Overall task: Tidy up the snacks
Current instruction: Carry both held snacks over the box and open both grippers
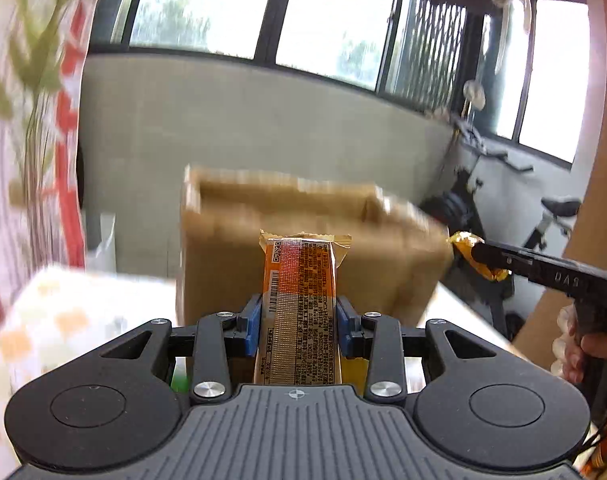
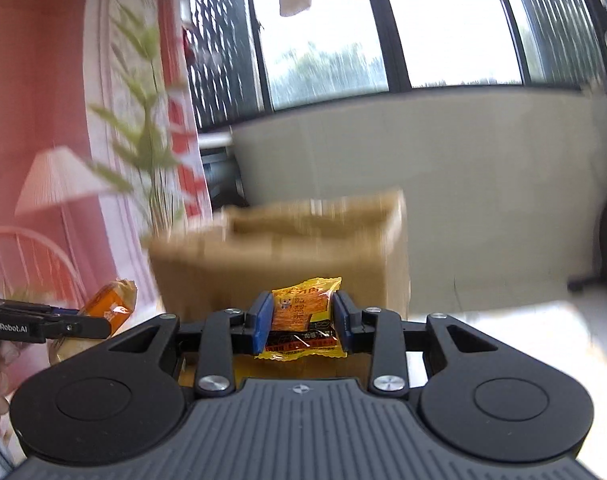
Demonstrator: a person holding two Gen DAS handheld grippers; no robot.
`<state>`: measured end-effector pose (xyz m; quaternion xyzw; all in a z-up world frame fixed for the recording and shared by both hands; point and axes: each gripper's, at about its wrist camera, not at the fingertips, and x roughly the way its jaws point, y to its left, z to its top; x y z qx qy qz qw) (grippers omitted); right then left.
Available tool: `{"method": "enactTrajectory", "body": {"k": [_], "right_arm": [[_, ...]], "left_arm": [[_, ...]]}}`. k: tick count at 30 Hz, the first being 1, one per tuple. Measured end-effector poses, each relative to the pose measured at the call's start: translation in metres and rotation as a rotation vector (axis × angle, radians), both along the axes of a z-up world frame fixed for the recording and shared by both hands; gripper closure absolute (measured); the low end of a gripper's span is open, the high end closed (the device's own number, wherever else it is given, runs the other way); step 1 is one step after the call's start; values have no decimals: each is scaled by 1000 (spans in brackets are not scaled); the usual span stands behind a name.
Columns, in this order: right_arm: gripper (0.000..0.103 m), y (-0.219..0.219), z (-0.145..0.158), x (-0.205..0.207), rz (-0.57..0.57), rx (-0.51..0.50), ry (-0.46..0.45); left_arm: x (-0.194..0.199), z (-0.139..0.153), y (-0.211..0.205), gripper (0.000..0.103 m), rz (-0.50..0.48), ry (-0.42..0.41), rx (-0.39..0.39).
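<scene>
- Nearest to us, our left gripper (image 1: 298, 322) has its blue fingers (image 1: 253, 326) pressed against both sides of a long orange snack bar (image 1: 301, 304), which stands lengthwise between them with its crimped end pointing away from us.
- Our right gripper (image 2: 302, 322) has its blue pads (image 2: 262, 322) closed narrowly on a small yellow snack packet (image 2: 303, 320), whose lower edge hangs below the fingers.
- From the left wrist camera we see the right gripper (image 1: 477, 252) coming in from the right with the yellow packet (image 1: 463, 242) at its tip, held up by the person's hand (image 1: 579, 350).
- From the right wrist camera we see the left gripper (image 2: 103, 326) at the left edge carrying the orange bar (image 2: 111, 304).
- Just beyond both snacks sits a brown cardboard box (image 1: 303, 236), blurred, on a pale table (image 1: 459, 312); the open top faces up.
- To the left stands a green leafy plant (image 2: 143, 128) before a pink curtain (image 2: 35, 100).
- Behind the box we see a low grey wall (image 1: 243, 128) under large windows (image 1: 335, 12).
- At the far right an exercise bike (image 1: 503, 184) stands near the wall.
</scene>
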<state>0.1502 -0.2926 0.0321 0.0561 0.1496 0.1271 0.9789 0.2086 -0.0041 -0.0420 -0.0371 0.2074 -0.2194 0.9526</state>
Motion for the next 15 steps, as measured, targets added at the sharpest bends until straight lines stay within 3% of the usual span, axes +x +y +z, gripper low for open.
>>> {"method": "enactTrajectory", "body": {"k": [4, 7, 13, 15], "right_arm": [[68, 5, 22, 44, 1, -16, -42], [68, 9, 21, 82, 1, -20, -12], [68, 18, 6, 129, -50, -41, 91], [63, 20, 0, 136, -75, -48, 115]], "left_arm": [[36, 39, -10, 64, 13, -81, -7], [68, 54, -32, 64, 39, -131, 51], [116, 41, -65, 64, 62, -102, 101], [125, 29, -68, 54, 63, -62, 82]]}}
